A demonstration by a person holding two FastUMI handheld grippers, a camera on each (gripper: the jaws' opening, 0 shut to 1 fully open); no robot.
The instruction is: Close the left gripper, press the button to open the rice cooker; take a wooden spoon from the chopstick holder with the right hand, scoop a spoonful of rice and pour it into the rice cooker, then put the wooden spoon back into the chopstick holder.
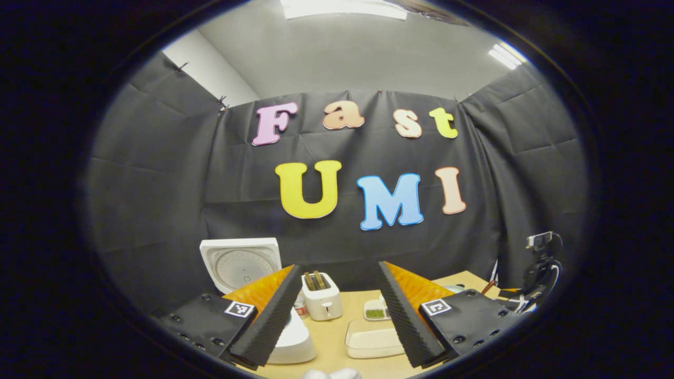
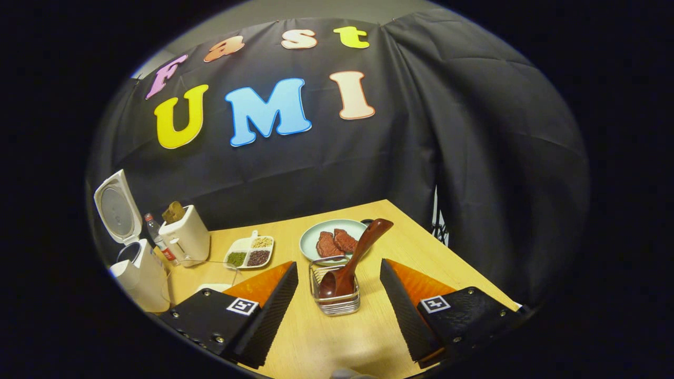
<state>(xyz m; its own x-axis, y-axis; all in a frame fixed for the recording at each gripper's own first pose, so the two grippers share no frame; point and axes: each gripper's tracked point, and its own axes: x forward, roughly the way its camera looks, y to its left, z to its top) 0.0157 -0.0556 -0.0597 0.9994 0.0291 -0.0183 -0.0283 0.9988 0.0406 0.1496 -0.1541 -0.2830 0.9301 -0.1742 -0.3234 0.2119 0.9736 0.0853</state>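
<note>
The white rice cooker (image 1: 295, 339) stands at the left with its lid (image 1: 239, 260) raised; its body sits just beyond my left gripper's (image 1: 338, 268) left finger. That gripper is open, with nothing between its fingers. A shallow white rice tray (image 1: 371, 339) lies between them on the table. In the right gripper view the wooden spoon (image 2: 352, 260) leans bowl-down in the wire chopstick holder (image 2: 334, 304), straight ahead of my open right gripper (image 2: 338, 266). The open rice cooker (image 2: 138, 279) is far left there.
A white toaster (image 1: 322, 302) (image 2: 185, 237) stands beside the cooker, with a small bottle (image 2: 158, 234) next to it. A divided dish of beans (image 2: 250, 252) and a plate of meat (image 2: 333, 239) lie behind the holder. A black camera stand (image 1: 542, 263) is at the table's right edge.
</note>
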